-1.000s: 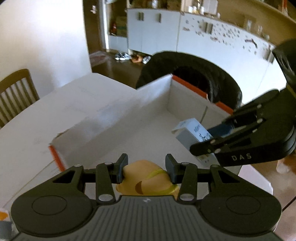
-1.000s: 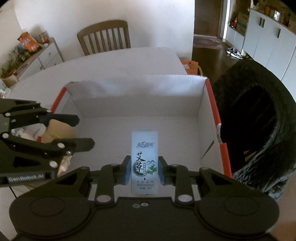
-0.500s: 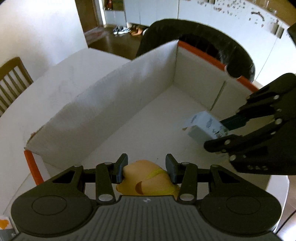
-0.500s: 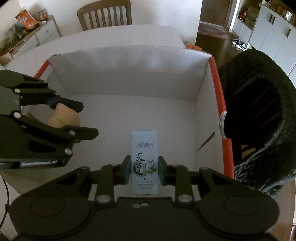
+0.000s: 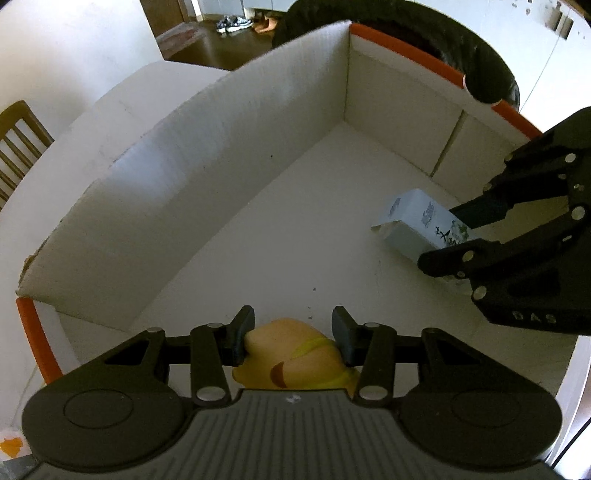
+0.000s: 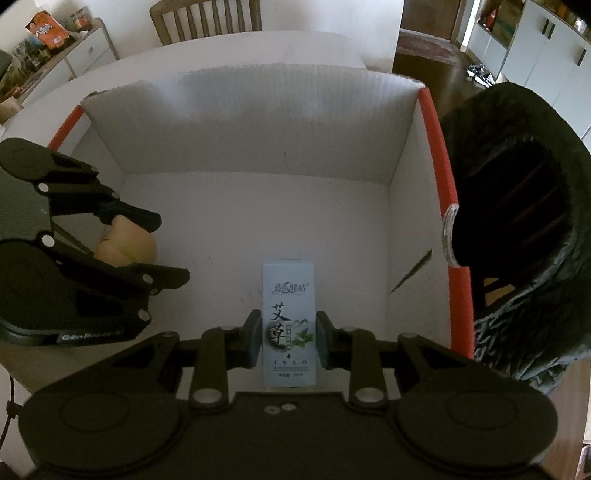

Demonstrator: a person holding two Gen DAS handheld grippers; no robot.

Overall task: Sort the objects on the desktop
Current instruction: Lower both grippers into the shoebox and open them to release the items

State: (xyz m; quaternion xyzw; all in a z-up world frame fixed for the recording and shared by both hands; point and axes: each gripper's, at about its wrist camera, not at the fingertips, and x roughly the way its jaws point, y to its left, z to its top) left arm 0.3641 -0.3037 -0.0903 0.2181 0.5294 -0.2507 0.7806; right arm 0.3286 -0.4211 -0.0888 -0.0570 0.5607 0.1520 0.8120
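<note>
Fingers (image 6: 251,341) of the right gripper (image 6: 287,341) are clamped on the two sides of a pale blue carton (image 6: 288,325) printed with dark characters and a green leaf, which stands lengthwise between them and points down into a white cardboard box (image 6: 258,140). In the left wrist view the same carton (image 5: 421,229) hangs tilted over the box floor near the right-hand wall, its top flap loose, with the right gripper (image 5: 461,236) closed round its lower end.

The left gripper (image 5: 291,332) has a yellow rubber duck (image 5: 295,354) between its fingers (image 5: 242,334). The left pad touches the duck's side; on the right I cannot tell whether the pad still presses or stands just clear. From the right wrist view the duck (image 6: 125,247) sits low over the left part of the box floor, with the left gripper (image 6: 147,251) round it.

The box (image 5: 207,177) is open-topped, with corrugated white walls, orange-red strips along its two short rims, and a bare floor marked by a few small specks. It stands on a white worktop (image 6: 258,44). A wooden chair (image 6: 207,16) is drawn up at the far edge. Against the right rim of the box leans a black seat back (image 6: 517,221). Further out are a white wall, a dark wooden floor with shoes (image 5: 236,24) by a doorway, white cupboards (image 6: 546,40), and a low sideboard (image 6: 74,55) with packets on top.
</note>
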